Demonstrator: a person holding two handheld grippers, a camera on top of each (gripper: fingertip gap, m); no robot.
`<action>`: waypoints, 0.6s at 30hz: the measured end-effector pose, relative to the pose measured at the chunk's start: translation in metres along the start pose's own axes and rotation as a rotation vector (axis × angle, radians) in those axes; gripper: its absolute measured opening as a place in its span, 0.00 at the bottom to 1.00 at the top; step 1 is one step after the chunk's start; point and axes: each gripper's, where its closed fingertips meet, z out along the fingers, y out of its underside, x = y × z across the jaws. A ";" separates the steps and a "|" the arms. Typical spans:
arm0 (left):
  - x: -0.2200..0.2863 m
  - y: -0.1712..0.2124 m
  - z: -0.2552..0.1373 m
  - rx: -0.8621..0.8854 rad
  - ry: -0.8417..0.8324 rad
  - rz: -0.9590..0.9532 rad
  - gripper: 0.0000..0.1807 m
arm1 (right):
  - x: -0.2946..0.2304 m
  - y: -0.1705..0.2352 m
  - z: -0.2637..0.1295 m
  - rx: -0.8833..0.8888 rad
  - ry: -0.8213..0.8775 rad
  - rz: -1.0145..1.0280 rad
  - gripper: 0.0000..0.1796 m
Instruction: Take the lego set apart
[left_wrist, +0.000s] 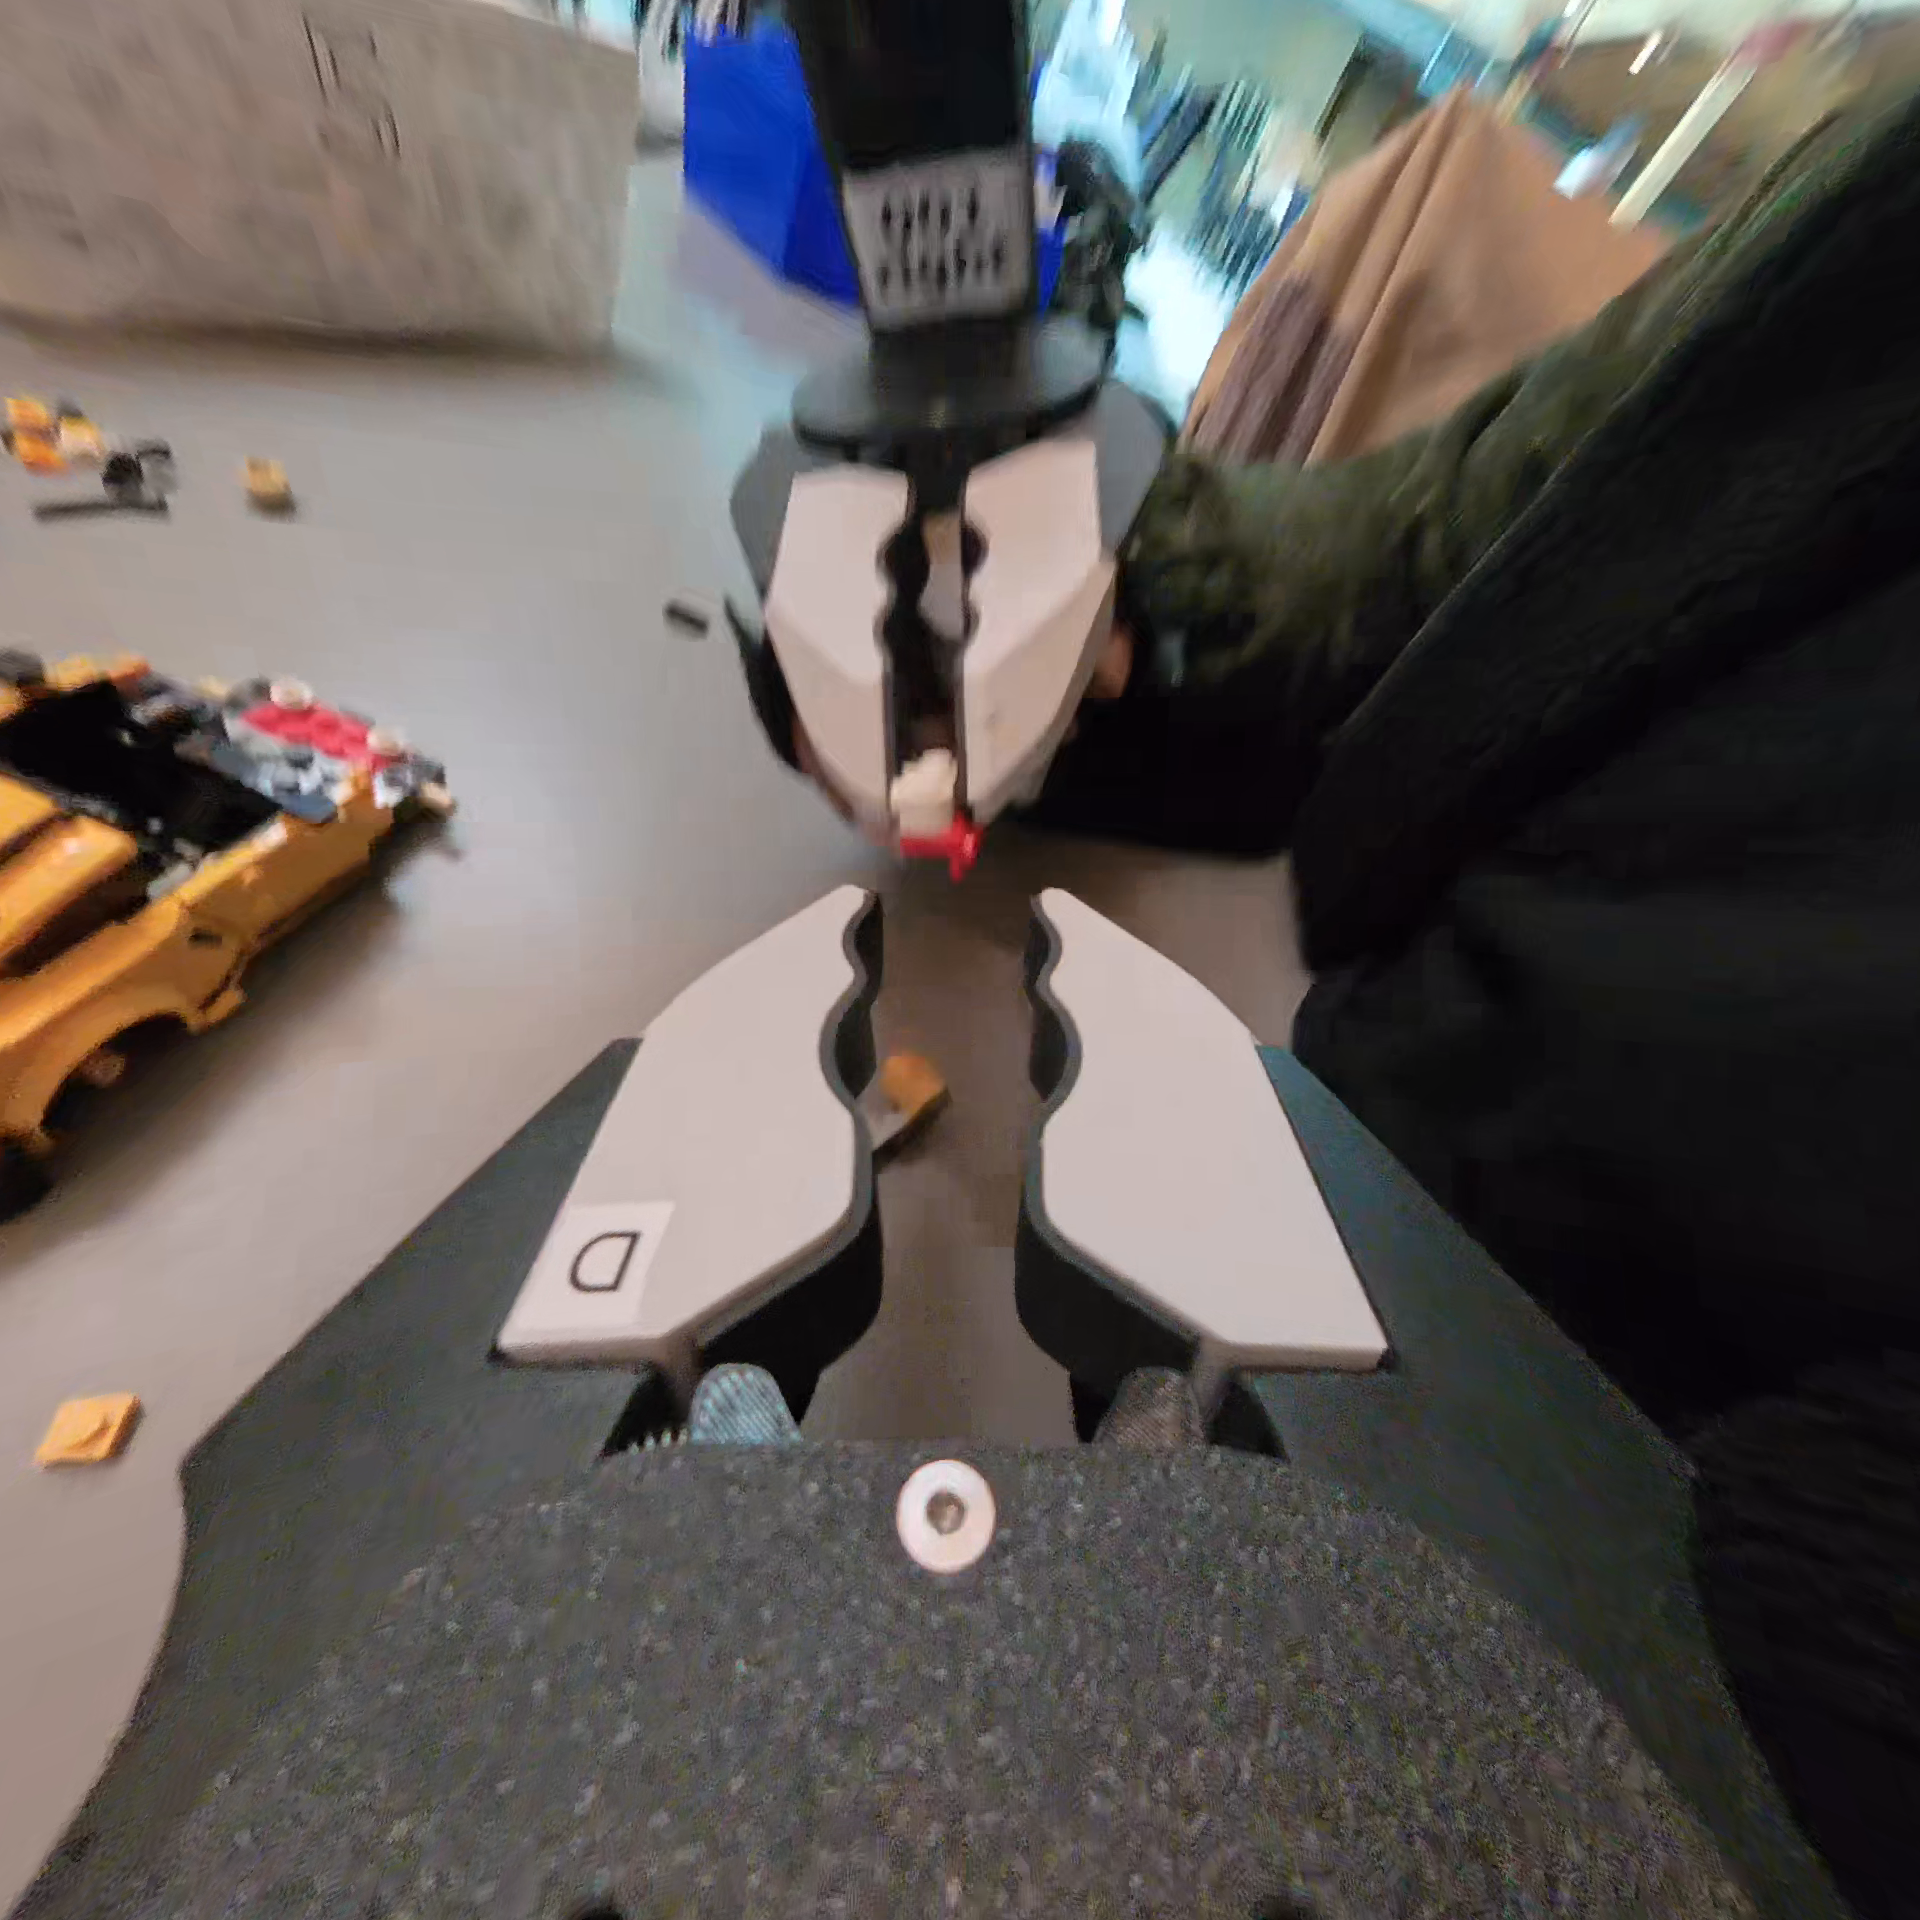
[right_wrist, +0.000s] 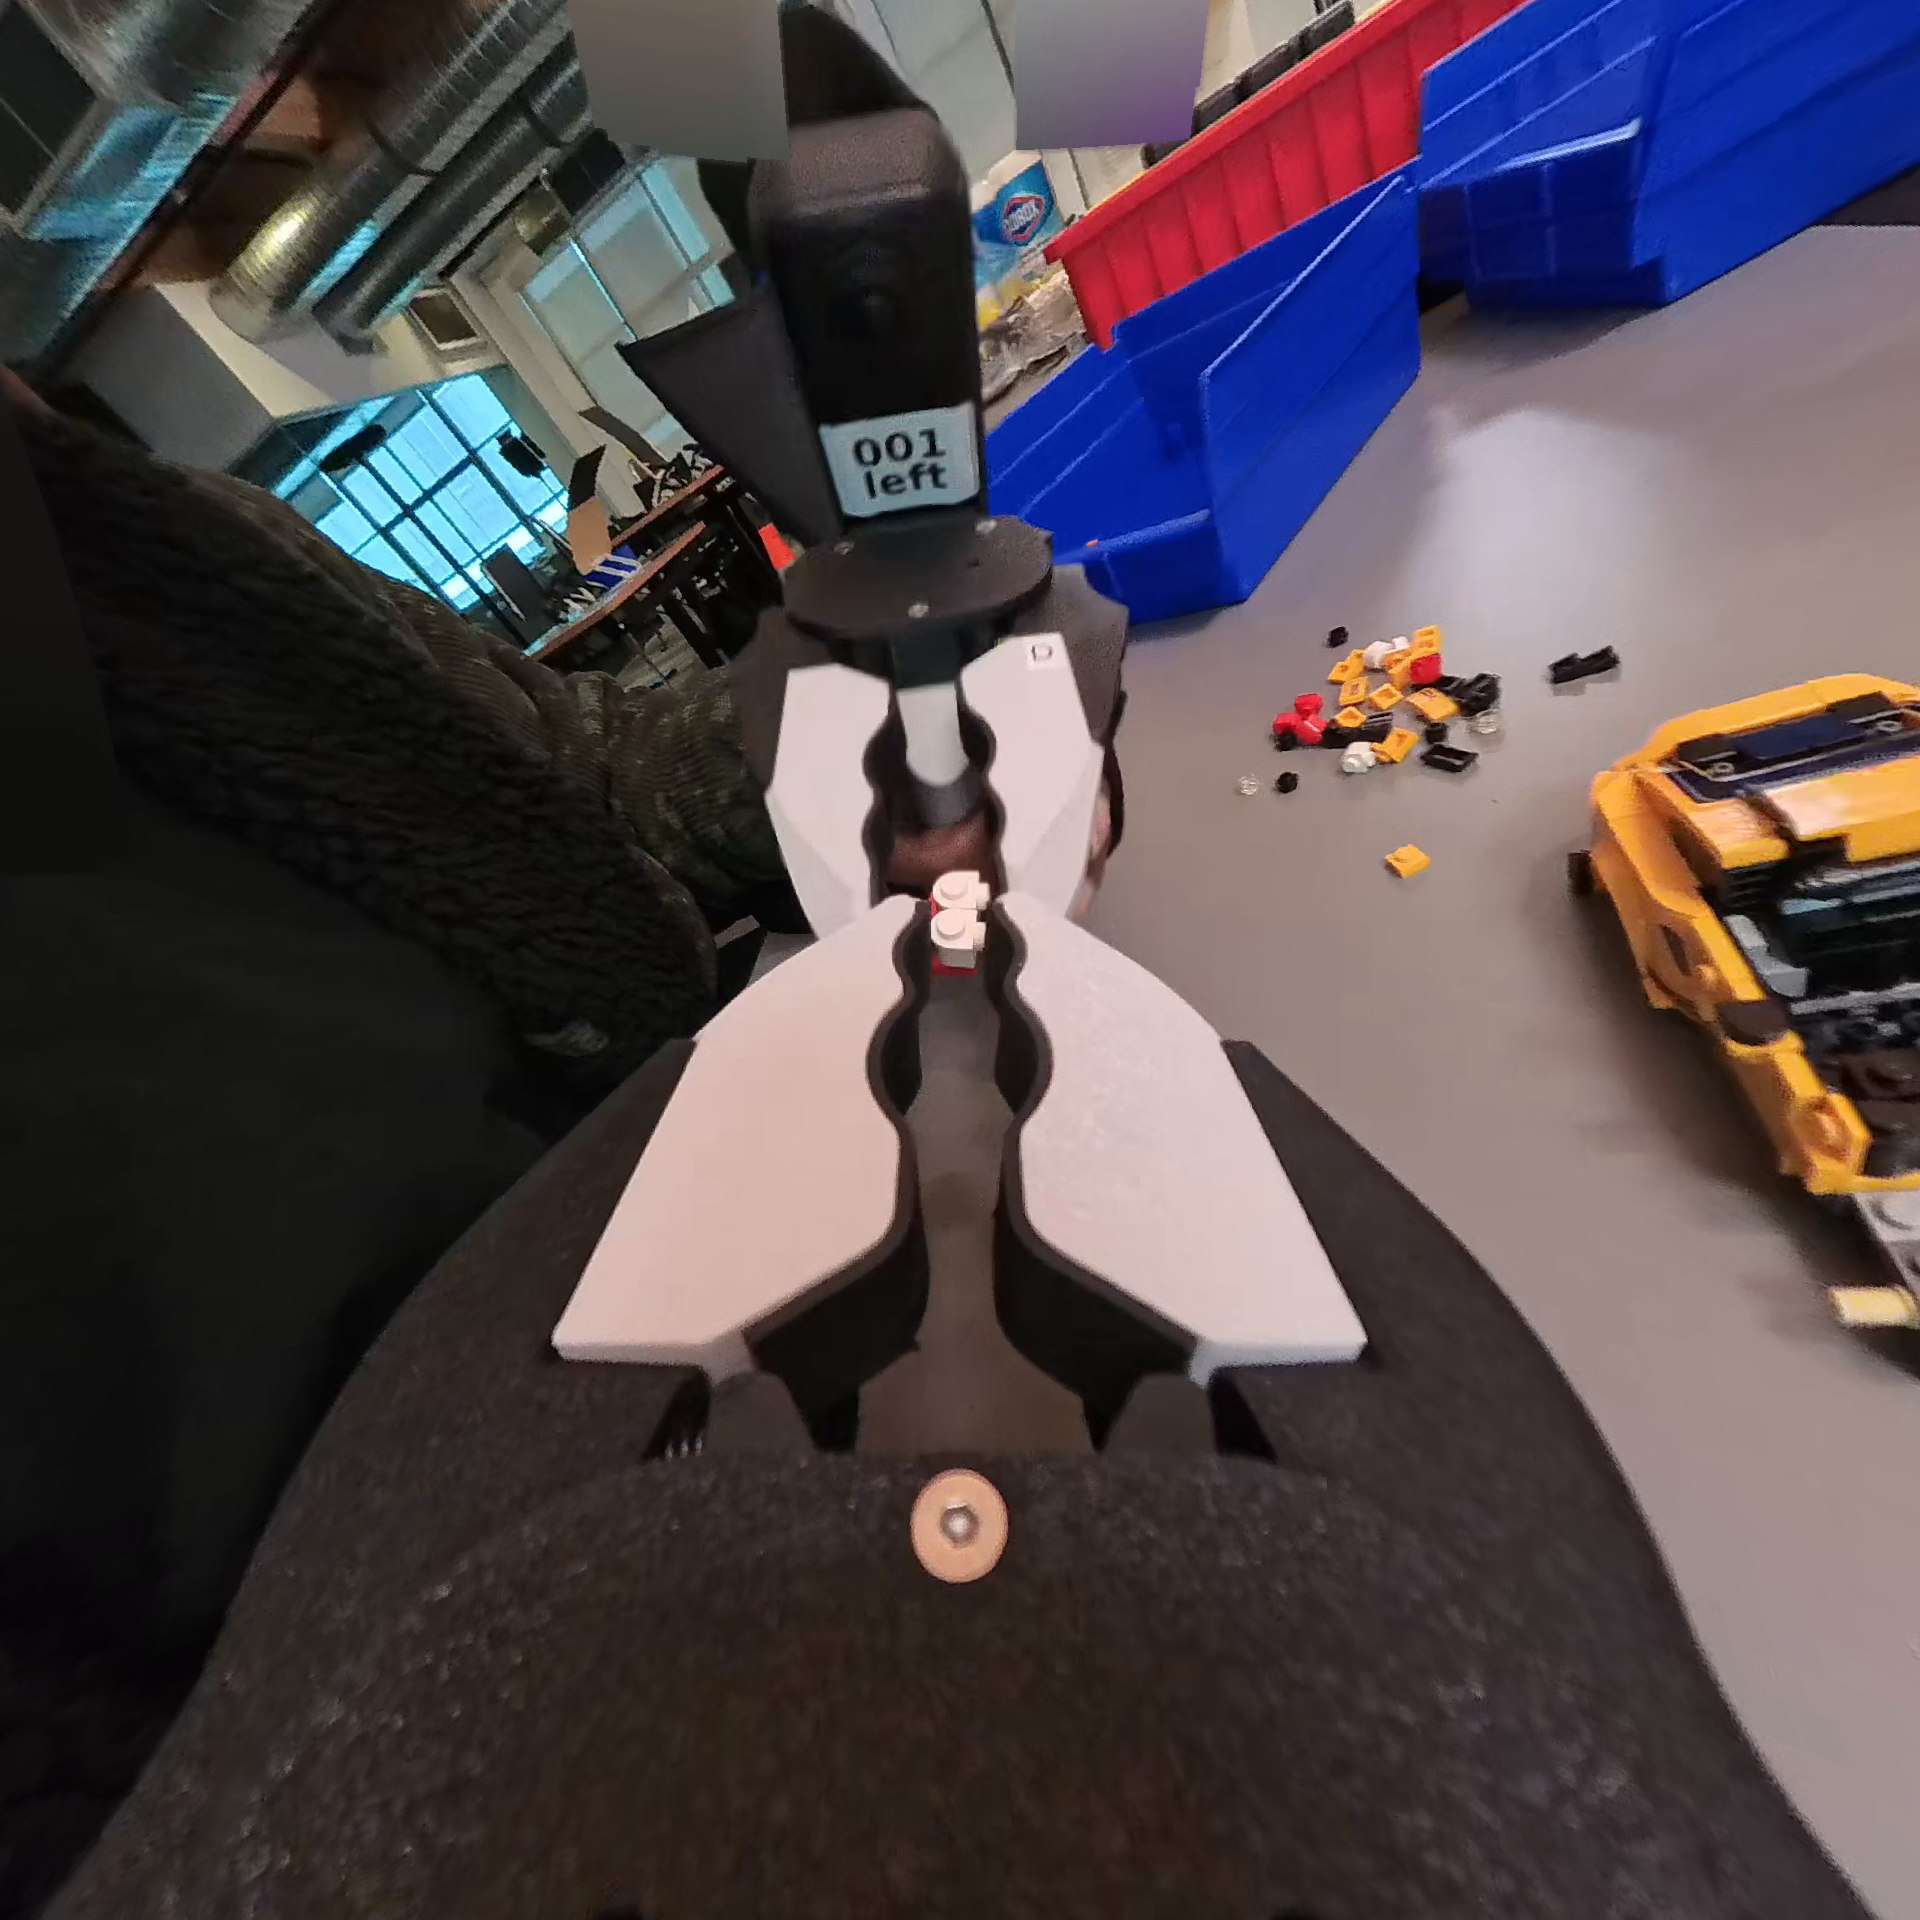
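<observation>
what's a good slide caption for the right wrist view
Right gripper shut on a small white-and-red lego piece, facing the left gripper; yellow lego car alongside.

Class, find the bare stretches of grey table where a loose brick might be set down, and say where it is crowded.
Free: the grey table between the blue plastic bins and the pile of small loose bricks; also between the yellow lego car and the left gripper. Crowded: around that pile and the car.

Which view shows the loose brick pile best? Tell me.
The right wrist view: the brick pile lies sharp on the table beyond the car. The left wrist view shows it blurred at the frame's left edge.
</observation>
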 end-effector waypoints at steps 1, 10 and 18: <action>0.002 -0.007 -0.002 0.040 0.008 0.000 0.13 | -0.002 0.001 0.002 -0.001 -0.008 -0.007 0.05; 0.005 -0.012 -0.002 0.043 -0.002 0.003 0.06 | -0.009 -0.006 0.002 0.050 -0.031 -0.050 0.05; -0.006 0.032 0.012 -0.183 -0.102 0.085 0.02 | -0.003 -0.032 -0.016 0.181 -0.006 -0.056 0.05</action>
